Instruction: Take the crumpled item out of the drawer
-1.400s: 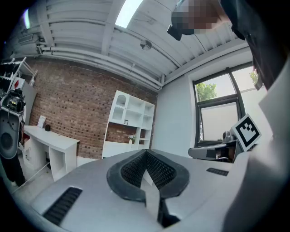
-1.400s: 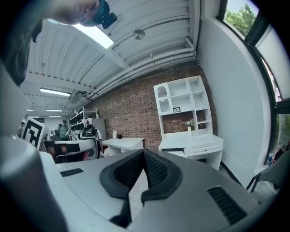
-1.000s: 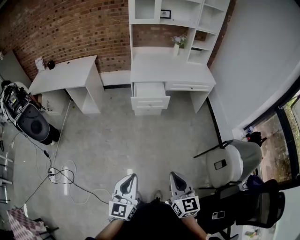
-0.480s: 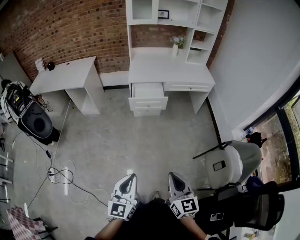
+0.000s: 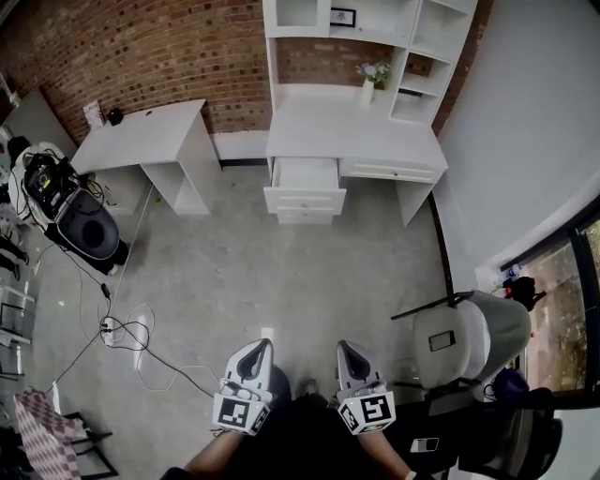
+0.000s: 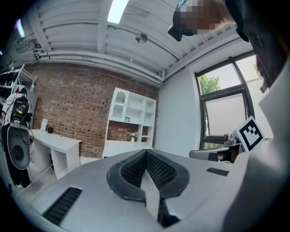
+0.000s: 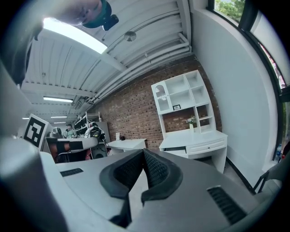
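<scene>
Two grippers at six o'clock in the head view: what have they got hold of?

Nothing. The left gripper and the right gripper sit side by side, low against the person's body, noses toward twelve o'clock. In the left gripper view the black ribbed pads meet at their tips, with nothing between them. The right gripper view shows the same: pads pressed together, claw empty.

Where is the drawer?

Straight ahead at twelve o'clock, well apart from both grippers, across a stretch of grey floor. It is the left-hand drawer of the white desk that stands against the brick wall, and it is pulled out toward the person.

And the crumpled item?

I cannot make it out. The drawer's inside reads as plain white from this far off, and anything lying in it is too small to tell.

What else is around?

A white shelf unit sits on the desk, with a vase of flowers beneath its shelves. A second white desk stands at eleven o'clock against the same wall. Black equipment is at ten o'clock, and loose cables lie on the floor at nine o'clock. A pale chair is at three o'clock, near the right gripper. Each gripper carries its marker cube at the rear, close to the person.
</scene>
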A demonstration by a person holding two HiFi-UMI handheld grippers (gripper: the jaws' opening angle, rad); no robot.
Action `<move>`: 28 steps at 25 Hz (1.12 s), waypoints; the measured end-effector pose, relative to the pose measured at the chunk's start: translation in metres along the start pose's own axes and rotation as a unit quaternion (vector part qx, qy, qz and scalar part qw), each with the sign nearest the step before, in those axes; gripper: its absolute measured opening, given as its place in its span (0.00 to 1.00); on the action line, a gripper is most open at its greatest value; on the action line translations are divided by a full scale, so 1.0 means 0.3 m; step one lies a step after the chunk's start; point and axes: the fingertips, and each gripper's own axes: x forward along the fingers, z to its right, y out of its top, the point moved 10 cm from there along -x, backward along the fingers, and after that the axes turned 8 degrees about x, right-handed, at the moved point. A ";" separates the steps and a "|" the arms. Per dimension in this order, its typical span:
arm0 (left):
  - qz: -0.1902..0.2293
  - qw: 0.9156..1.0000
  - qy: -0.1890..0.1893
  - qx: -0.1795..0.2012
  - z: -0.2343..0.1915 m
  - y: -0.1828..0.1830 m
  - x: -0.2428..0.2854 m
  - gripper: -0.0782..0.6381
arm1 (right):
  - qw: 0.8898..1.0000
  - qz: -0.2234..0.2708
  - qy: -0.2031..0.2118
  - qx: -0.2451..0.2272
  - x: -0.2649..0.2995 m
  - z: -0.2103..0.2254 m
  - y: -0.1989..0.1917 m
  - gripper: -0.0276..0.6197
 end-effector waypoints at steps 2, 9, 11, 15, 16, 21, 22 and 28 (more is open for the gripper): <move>-0.007 1.000 -0.002 0.000 -0.005 -0.003 0.042 0.14 | 1.000 -0.004 0.000 0.006 0.034 0.034 0.002 0.06; -0.006 1.000 -0.018 -0.011 -0.176 -0.035 0.346 0.14 | 1.000 -0.016 -0.015 -0.005 0.322 0.165 0.044 0.06; 0.002 1.000 -0.026 -0.009 -0.260 -0.038 0.464 0.14 | 1.000 -0.015 -0.023 -0.014 0.440 0.202 0.069 0.06; 0.010 0.999 -0.047 -0.018 -0.445 -0.010 0.698 0.14 | 0.998 -0.014 -0.048 -0.028 0.693 0.263 0.163 0.06; 0.014 0.998 -0.053 -0.017 -0.489 0.007 0.752 0.14 | 0.998 -0.015 -0.055 -0.029 0.754 0.278 0.196 0.06; 0.032 0.997 -0.068 -0.022 -0.683 0.058 0.965 0.14 | 0.997 -0.010 -0.068 -0.037 1.024 0.322 0.292 0.06; 0.039 0.997 -0.066 -0.027 -0.708 0.068 1.002 0.14 | 0.997 -0.013 -0.065 -0.040 1.074 0.337 0.304 0.06; 0.023 0.997 -0.058 -0.043 -0.815 0.055 1.192 0.14 | 0.997 -0.033 -0.046 -0.046 1.349 0.434 0.350 0.06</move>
